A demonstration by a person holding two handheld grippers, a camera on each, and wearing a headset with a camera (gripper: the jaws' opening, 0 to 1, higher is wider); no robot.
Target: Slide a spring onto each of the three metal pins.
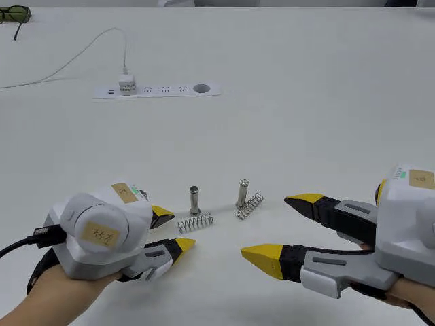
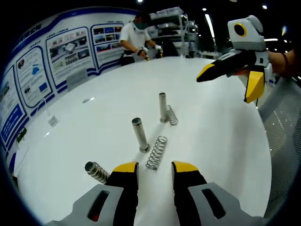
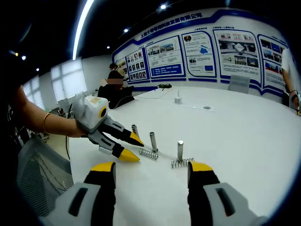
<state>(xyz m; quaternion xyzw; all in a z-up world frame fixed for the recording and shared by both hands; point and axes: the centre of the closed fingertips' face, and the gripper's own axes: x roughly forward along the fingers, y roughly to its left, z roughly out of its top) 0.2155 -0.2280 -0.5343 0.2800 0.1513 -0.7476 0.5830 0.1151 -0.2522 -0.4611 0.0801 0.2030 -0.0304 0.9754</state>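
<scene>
Steel pins (image 1: 194, 201) upright, springs (image 1: 195, 222) lying flat beside, left claw (image 1: 175, 228), right claw (image 1: 266, 226) both open, empty

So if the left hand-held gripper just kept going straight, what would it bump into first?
Probably the loose spring lying on the table right ahead of the left hand-held gripper, in line with the gap between its open jaws. The upright pin stands just beside that line. Depth is hard to judge.
</scene>
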